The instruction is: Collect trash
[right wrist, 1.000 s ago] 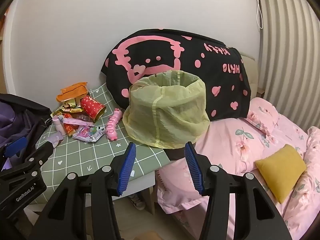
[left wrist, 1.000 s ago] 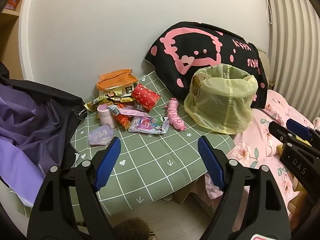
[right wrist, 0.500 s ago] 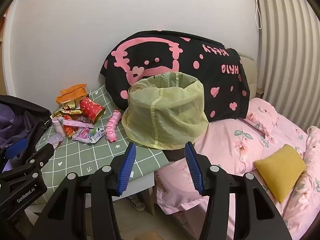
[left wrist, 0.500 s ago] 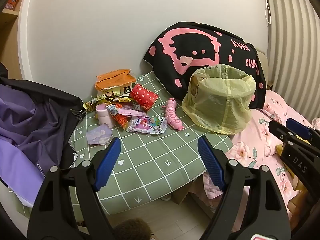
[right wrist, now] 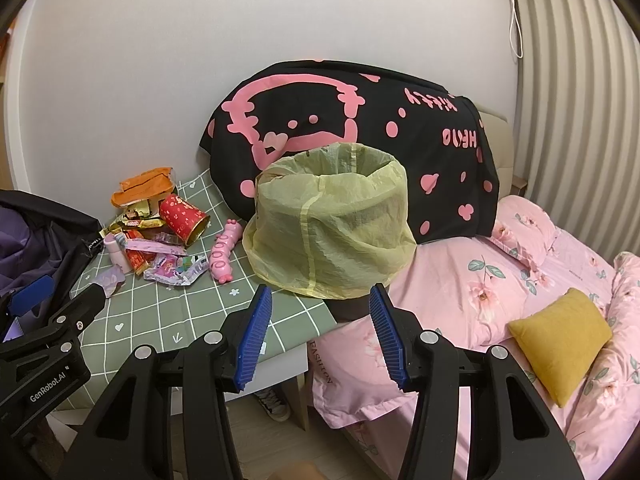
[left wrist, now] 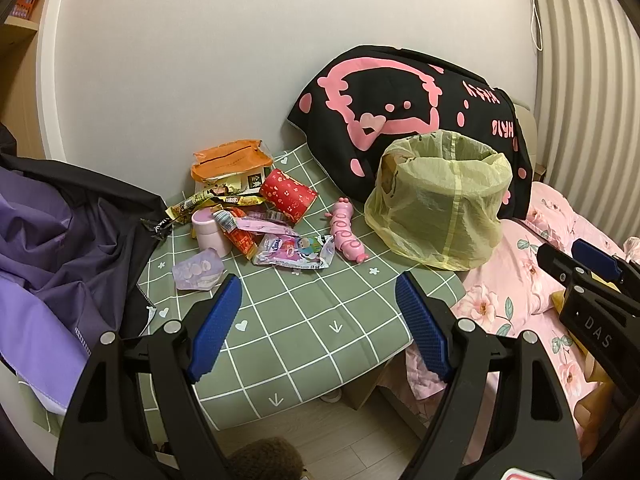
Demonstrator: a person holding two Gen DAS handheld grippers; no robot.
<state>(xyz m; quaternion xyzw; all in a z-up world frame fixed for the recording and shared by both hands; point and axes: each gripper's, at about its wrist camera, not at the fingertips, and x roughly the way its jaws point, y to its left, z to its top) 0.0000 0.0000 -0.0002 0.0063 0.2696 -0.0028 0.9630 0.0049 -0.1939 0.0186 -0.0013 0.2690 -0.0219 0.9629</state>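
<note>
Trash pile (left wrist: 256,216): lay uncollected at bench's (left wrist: 320,320) far-left corner by the wall. Lined bin (left wrist: 440,200): stood at far-right corner. Left tool (left wrist: 318,330), right tool (right wrist: 318,336): jaws apart, empty. Collection seemingly not begun.

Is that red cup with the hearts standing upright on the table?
No, the red cup lies tipped on its side among the wrappers, its gold-rimmed mouth facing sideways.
</note>
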